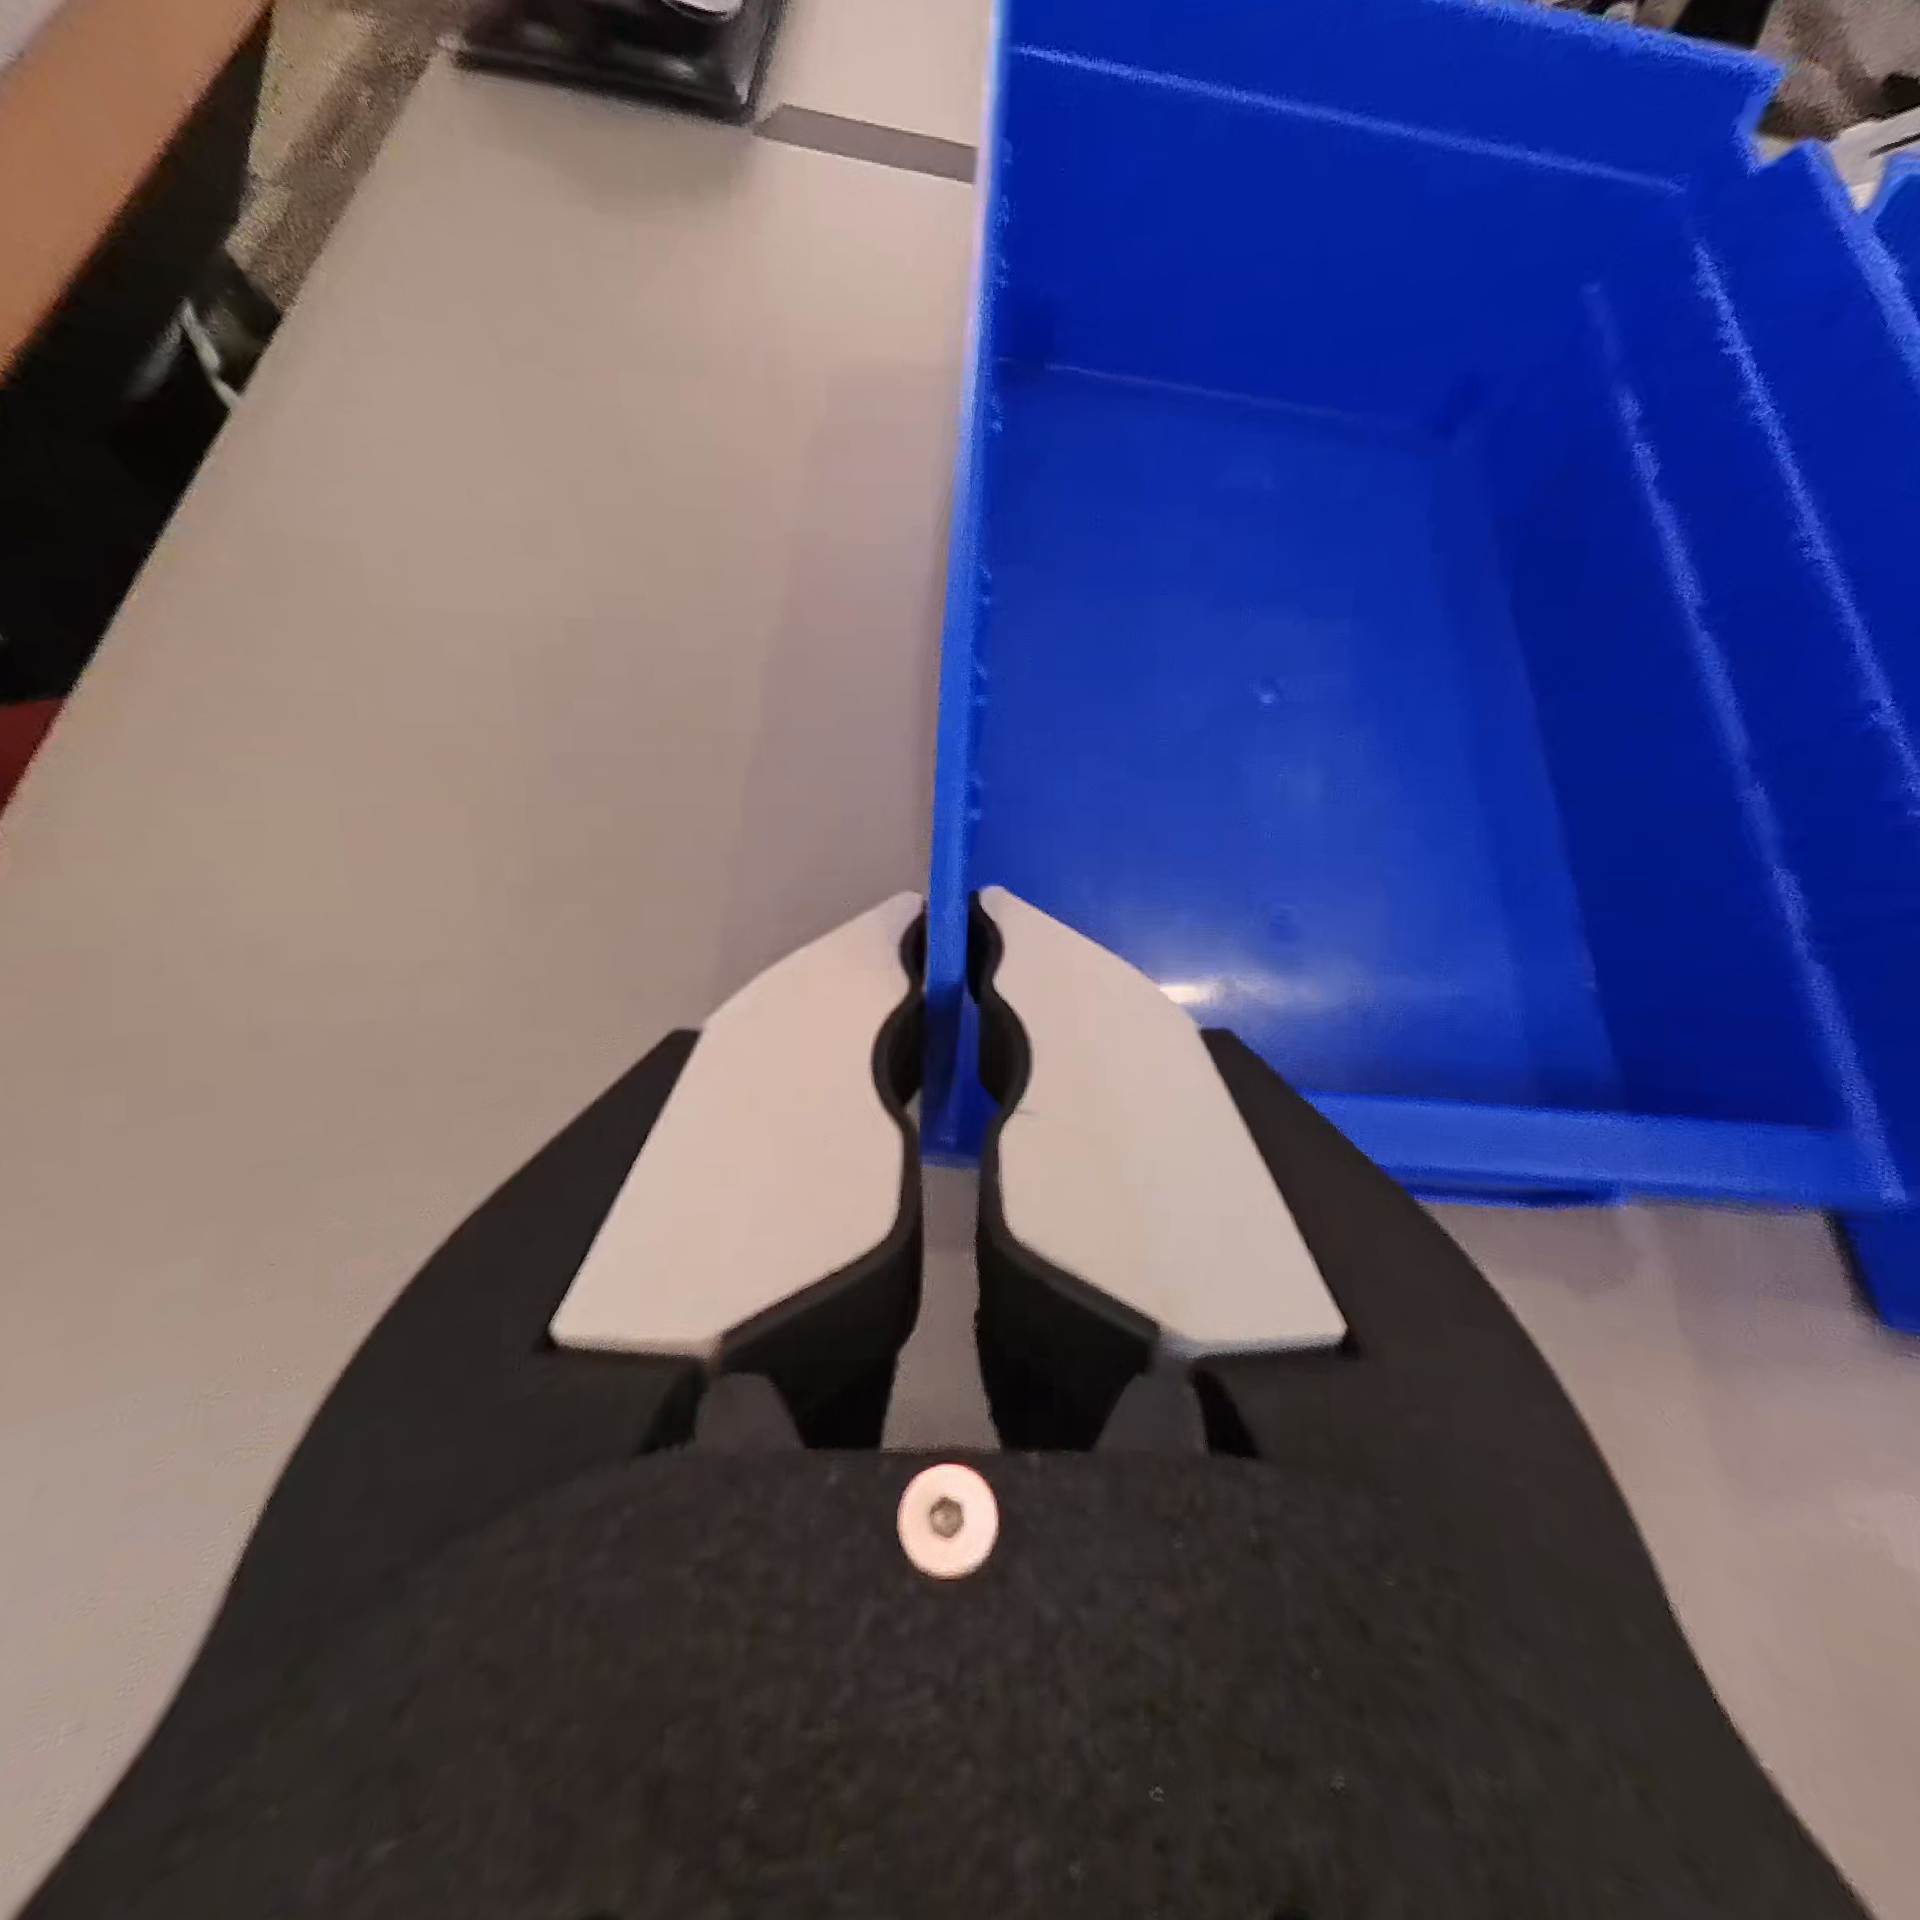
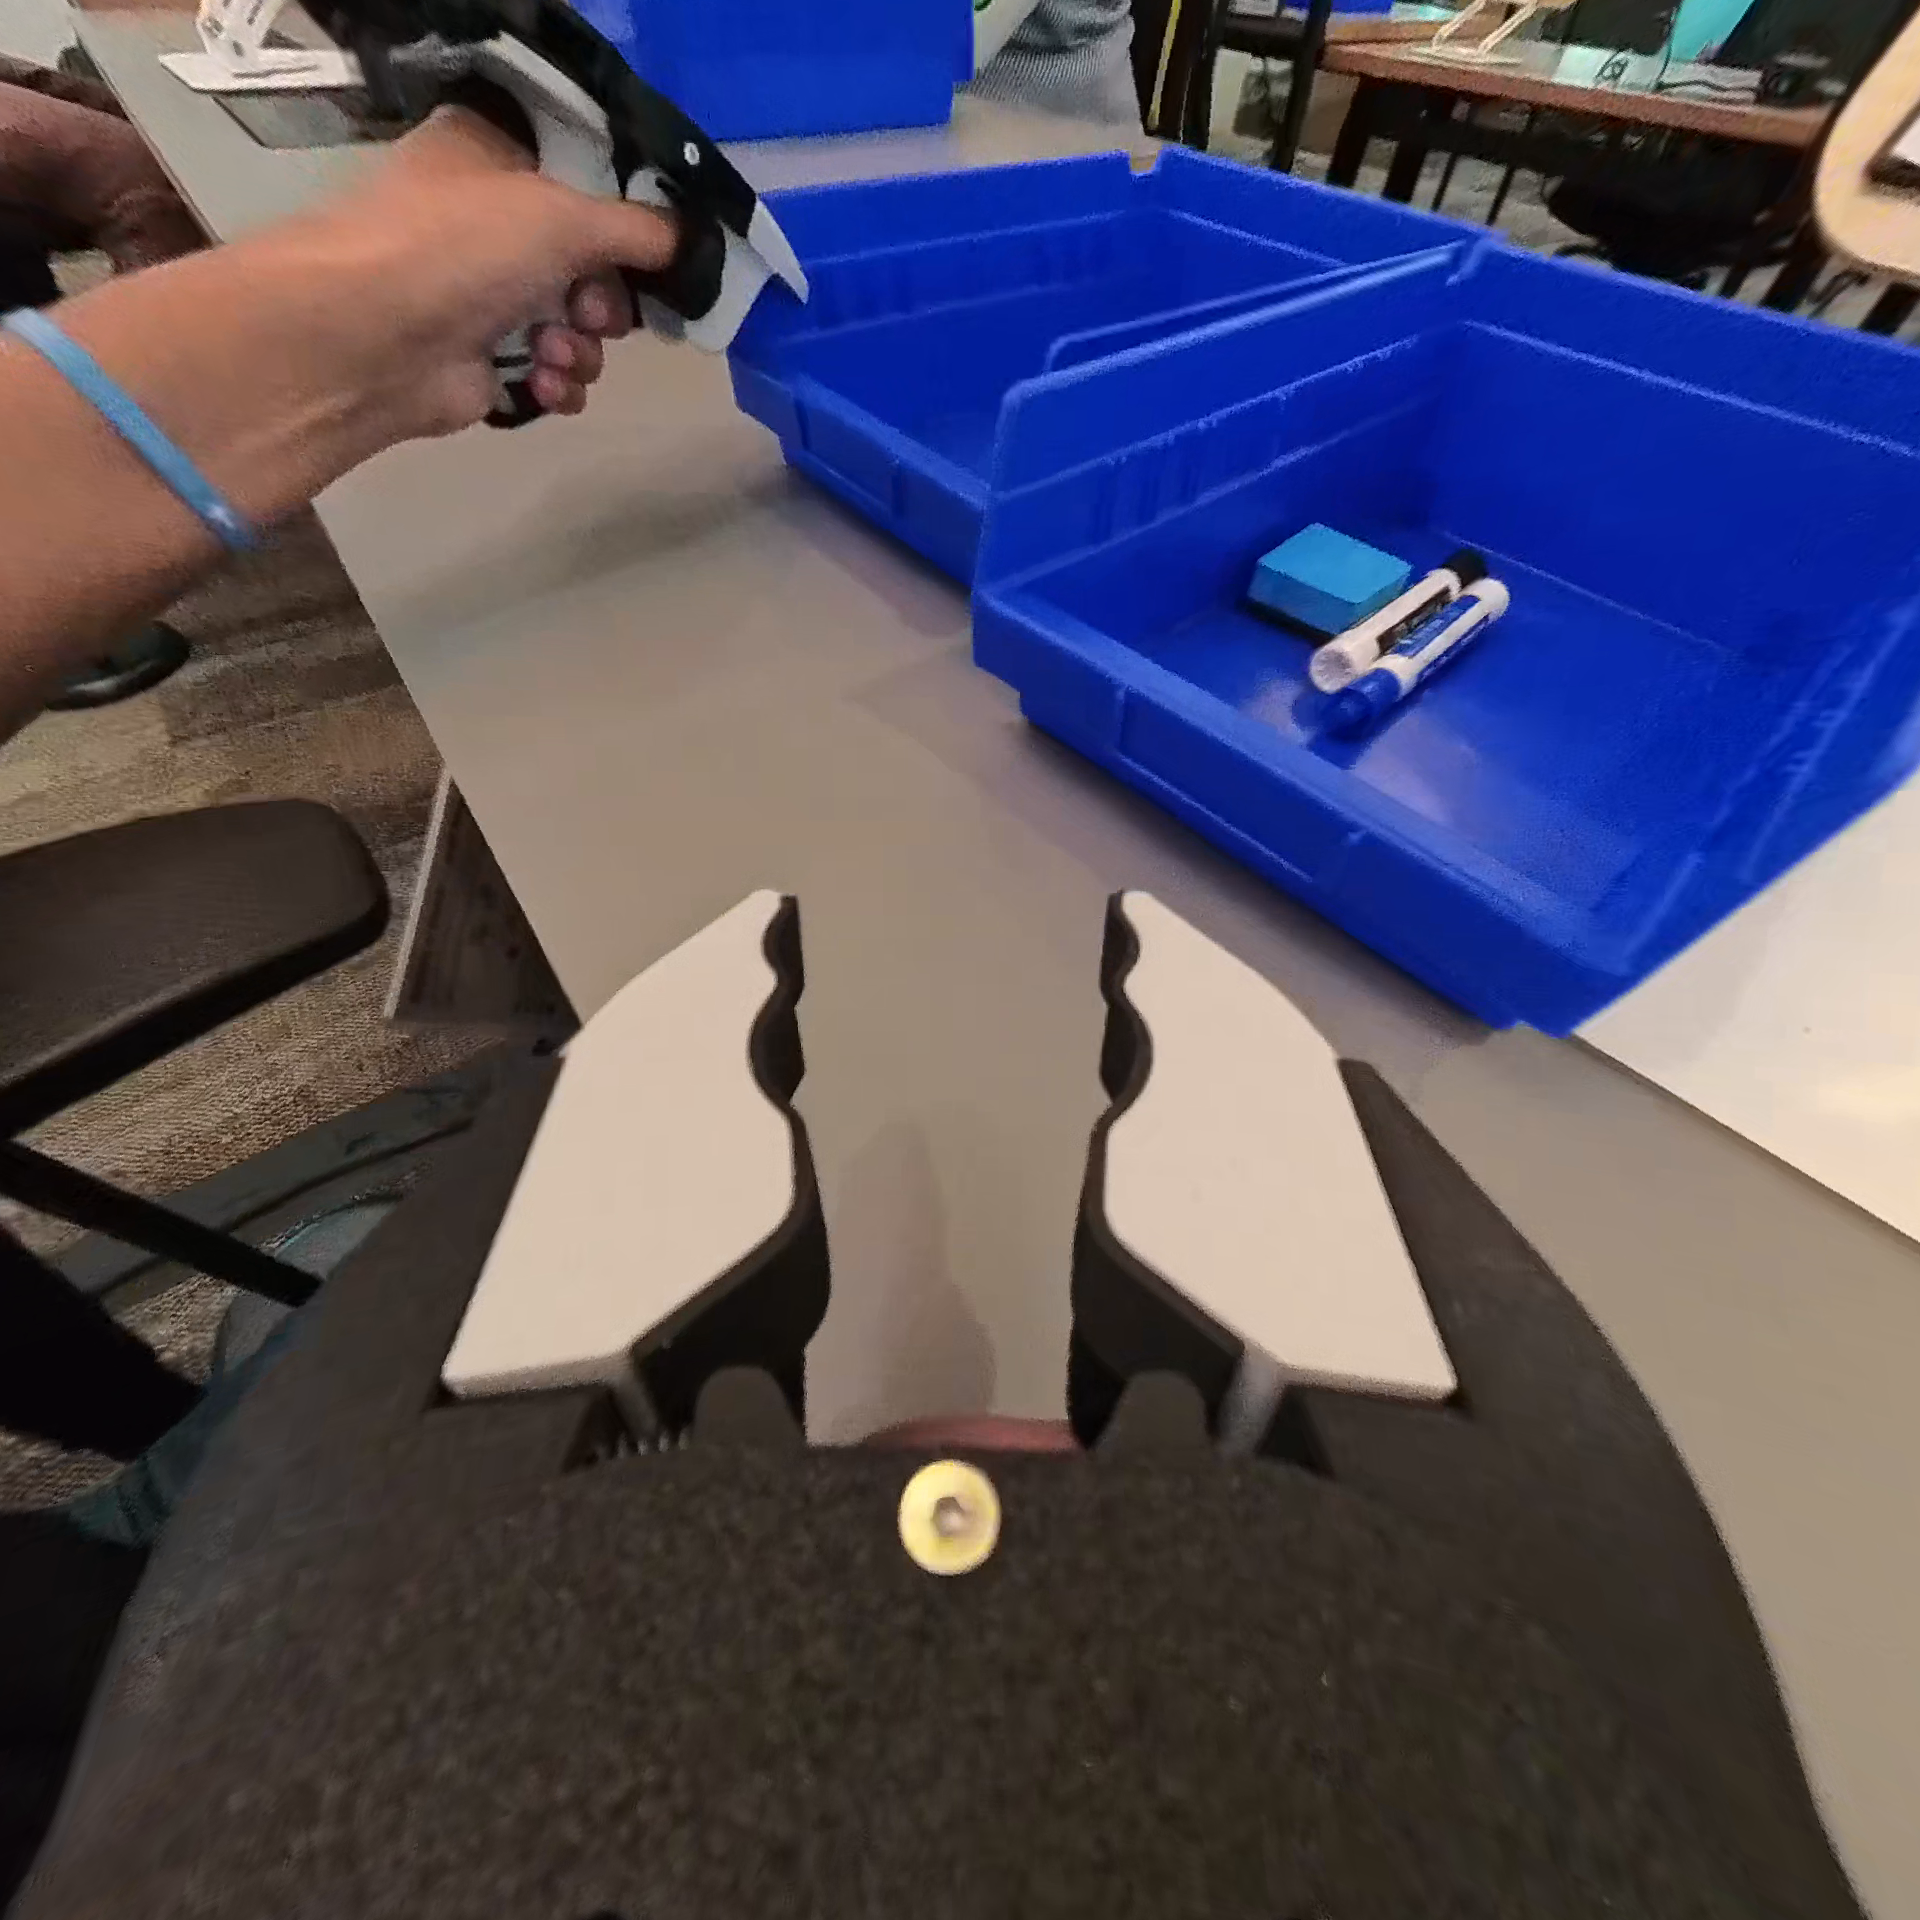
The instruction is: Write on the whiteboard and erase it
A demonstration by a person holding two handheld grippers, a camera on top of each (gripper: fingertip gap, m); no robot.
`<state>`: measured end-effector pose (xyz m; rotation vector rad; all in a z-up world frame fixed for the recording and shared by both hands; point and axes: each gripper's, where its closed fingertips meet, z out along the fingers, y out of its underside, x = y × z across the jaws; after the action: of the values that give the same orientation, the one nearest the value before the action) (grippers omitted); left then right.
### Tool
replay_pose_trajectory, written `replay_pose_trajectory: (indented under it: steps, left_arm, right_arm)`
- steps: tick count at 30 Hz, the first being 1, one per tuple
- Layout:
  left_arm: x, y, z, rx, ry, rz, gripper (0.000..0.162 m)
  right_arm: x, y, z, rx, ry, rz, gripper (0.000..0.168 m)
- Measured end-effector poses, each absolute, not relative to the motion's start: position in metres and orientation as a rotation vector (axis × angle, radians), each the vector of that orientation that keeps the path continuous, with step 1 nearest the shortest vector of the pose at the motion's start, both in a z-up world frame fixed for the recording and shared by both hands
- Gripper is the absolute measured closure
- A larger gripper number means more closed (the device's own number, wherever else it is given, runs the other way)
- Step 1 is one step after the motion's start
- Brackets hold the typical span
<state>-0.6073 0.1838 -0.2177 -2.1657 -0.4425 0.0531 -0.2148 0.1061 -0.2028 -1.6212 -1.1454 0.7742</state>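
While no whiteboard is visible, the writing tools lie together on the floor of the nearer blue bin (image 2: 1766,582): a blue eraser block (image 2: 1328,588) with two markers just beside it, one black-capped (image 2: 1387,621), one blue-capped (image 2: 1418,655), side by side and touching. A second blue bin (image 1: 1351,623) sits just behind, its inside bare. The left gripper (image 1: 948,914), held in a person's hand (image 2: 436,281) with a blue wristband (image 2: 135,426), has its fingers nearly pressed together astride that bin's side wall. The right gripper (image 2: 951,914) hovers over the grey table (image 2: 675,644), fingers spread, holding nothing. A black chair (image 2: 156,925) stands left of the table.
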Motion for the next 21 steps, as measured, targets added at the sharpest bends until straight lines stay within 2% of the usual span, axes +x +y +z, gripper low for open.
replay_pose_trajectory:
  steps: [15,16,18,19,20,21]
  left_arm:
    - [-0.540,-0.010,-0.218,-1.997,-0.667,0.189,0.158]
    - [-0.535,-0.017,-0.218,-1.991,-0.659,0.208,0.157]
    - [-0.524,-0.029,-0.218,-1.983,-0.638,0.235,0.157]
    - [-0.520,-0.035,-0.218,-1.982,-0.629,0.257,0.157]
    - [-0.518,-0.040,-0.218,-1.981,-0.634,0.285,0.157]
    - [-0.515,-0.044,-0.218,-1.982,-0.637,0.300,0.157]
  right_arm:
    - [-0.378,0.093,-0.214,-1.770,-0.979,0.828,0.117]
    - [-0.382,0.091,-0.217,-1.770,-0.995,0.802,0.121]
    - [-0.388,0.087,-0.225,-1.797,-1.027,0.752,0.142]
    - [-0.388,0.085,-0.227,-1.807,-1.037,0.733,0.145]
    - [-0.386,0.087,-0.225,-1.816,-1.026,0.701,0.158]
    - [-0.384,0.087,-0.224,-1.817,-1.027,0.675,0.159]
